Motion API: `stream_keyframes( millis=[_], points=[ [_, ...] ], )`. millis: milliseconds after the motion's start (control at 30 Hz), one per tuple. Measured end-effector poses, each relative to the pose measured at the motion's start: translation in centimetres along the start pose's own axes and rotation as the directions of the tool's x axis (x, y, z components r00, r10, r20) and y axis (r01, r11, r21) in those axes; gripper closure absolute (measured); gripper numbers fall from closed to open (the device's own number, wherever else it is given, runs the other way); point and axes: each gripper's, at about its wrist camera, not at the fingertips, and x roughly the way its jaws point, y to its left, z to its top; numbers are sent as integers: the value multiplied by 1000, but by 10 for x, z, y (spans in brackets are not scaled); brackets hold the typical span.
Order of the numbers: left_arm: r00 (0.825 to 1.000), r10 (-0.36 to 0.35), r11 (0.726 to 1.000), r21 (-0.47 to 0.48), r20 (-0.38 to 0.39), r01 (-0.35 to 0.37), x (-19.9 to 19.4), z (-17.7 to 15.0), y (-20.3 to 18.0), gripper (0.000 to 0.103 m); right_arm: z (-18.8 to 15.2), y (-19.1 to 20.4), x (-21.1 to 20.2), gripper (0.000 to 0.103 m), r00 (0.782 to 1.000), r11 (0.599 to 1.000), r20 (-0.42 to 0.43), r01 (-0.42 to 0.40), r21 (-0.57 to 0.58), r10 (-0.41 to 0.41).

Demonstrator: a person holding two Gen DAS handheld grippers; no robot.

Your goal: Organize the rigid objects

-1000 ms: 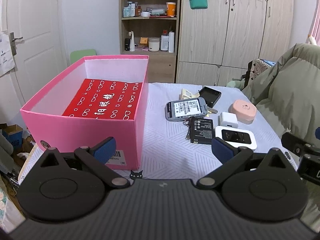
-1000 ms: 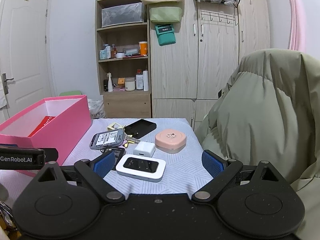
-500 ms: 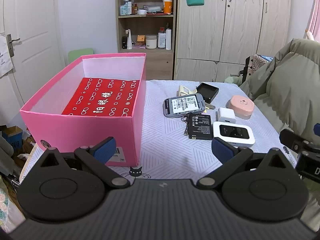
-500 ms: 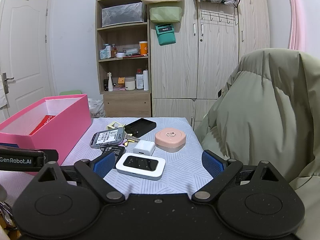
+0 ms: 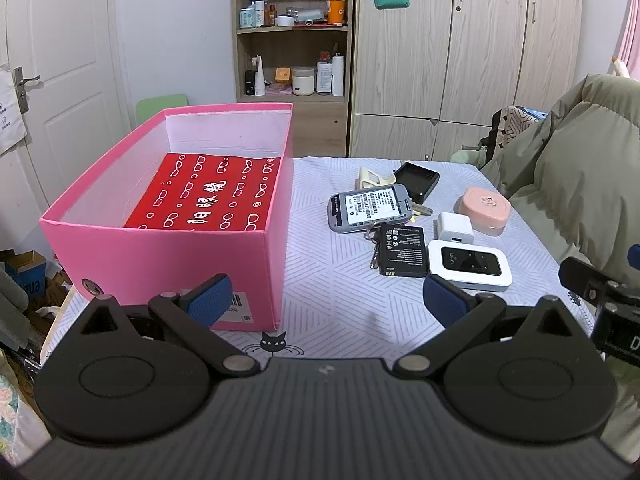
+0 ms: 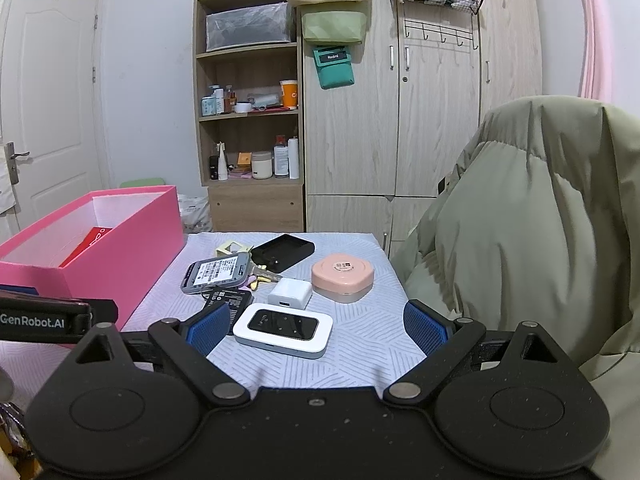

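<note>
My left gripper (image 5: 328,300) hangs with its jaws spread wide and nothing between them, low over the near edge of the table (image 5: 340,300). My right gripper (image 6: 316,328) is just as wide and empty, and the white pocket router (image 6: 283,330) lies just ahead, between its fingertips in the view. Just beyond the router sit a black battery (image 5: 402,250), a white charger cube (image 5: 455,227) and a round pink case (image 5: 484,210). Farther back lies a grey device (image 5: 370,208) with keys beside it, then a black tray (image 5: 416,182). To the left stands the pink box (image 5: 160,256), a red box (image 5: 208,196) flat inside it. A shelf (image 5: 292,32) stands at the far wall.
</note>
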Motion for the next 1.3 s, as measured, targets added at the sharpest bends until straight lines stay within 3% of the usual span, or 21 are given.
stream_keyframes(
  millis=[367,700,833,1033,1300],
  points=[
    [1000,-16,1000,11,-24,16,1,2,3,0,1,1,4,7,1000,1000,-4,-6,-3,6],
    [986,-90,991,87,-141,103,0,29,14,0,20,4,2,7,995,995,-3,-98,11,98],
    [978,-110,986,106,-178,130,0,48,34,0,32,7,7,7,989,989,-21,-147,19,147],
    [980,-94,980,157,-176,122,-8,79,66,0,39,14,32,7,974,981,-113,-191,39,194],
    [985,-46,993,96,-163,62,11,108,130,0,26,28,82,7,963,987,-218,-155,39,160]
  ],
)
